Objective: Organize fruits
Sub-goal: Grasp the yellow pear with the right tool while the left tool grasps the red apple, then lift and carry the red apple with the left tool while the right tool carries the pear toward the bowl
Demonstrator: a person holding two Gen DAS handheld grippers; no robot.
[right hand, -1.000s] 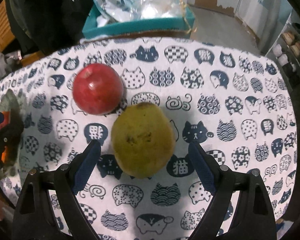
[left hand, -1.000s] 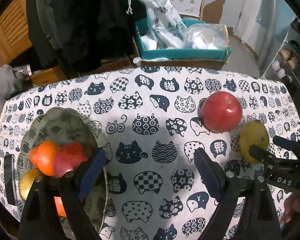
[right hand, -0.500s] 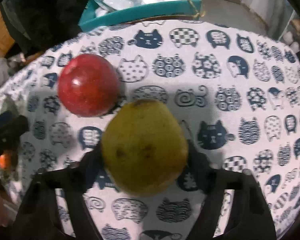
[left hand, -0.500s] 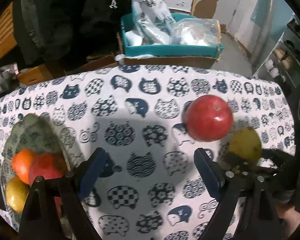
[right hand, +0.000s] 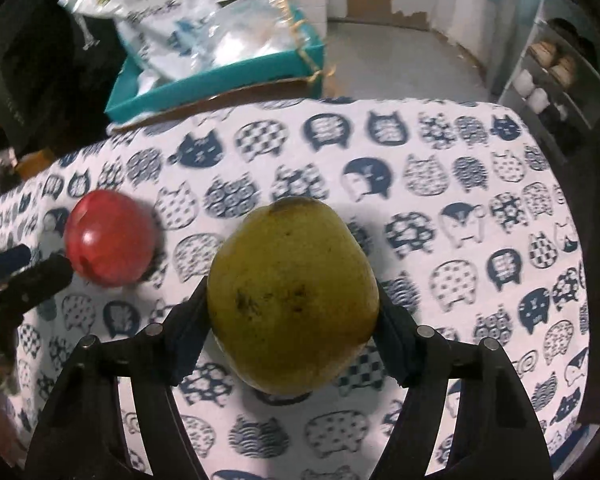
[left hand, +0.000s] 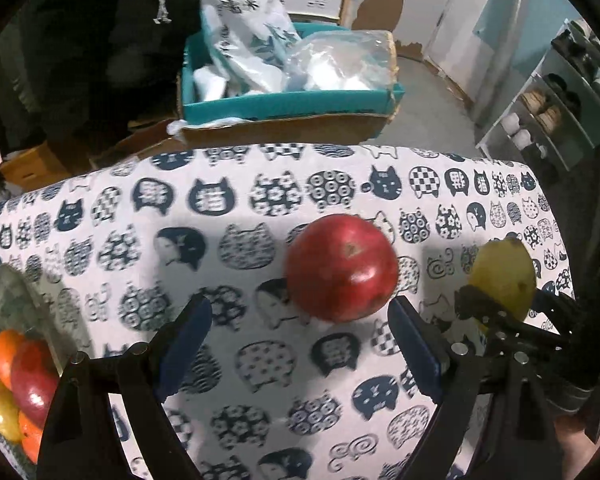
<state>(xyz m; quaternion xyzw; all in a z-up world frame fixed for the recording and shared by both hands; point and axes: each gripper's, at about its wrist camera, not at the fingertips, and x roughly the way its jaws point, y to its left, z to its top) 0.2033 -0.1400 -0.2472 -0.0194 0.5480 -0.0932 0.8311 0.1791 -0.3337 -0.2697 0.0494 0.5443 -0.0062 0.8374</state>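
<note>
My right gripper (right hand: 292, 320) is clamped on a yellow-green pear (right hand: 292, 300), its dark blue pads pressed against the fruit's two flanks. From my left wrist camera the same pear (left hand: 504, 276) sits at 3 o'clock, with the black fingers of that gripper closed around its lower part. I cannot tell whether the pear touches the bench (right hand: 480, 184) or hangs just above it; a shadow lies under it on the cat-print cloth.

My left gripper (left hand: 300, 336) stands wide, holding nothing, its blue pads well apart. A red apple (left hand: 342, 268) rests on the cloth just beyond the tips, toward 1 o'clock and nearer my right-hand finger. From the right wrist camera this apple (right hand: 110, 238) lies at 9 o'clock, near the pear but apart from it, with a left fingertip just beside it.

At 8 o'clock in the left view a greenish patterned plate (left hand: 16, 300) holds an orange (left hand: 4, 356), a second red apple (left hand: 34, 384) and a yellowish fruit (left hand: 2, 416), all touching. Past the far edge of the bench, at 12 o'clock, a teal box (left hand: 288, 100) holds plastic bags (left hand: 252, 40).
</note>
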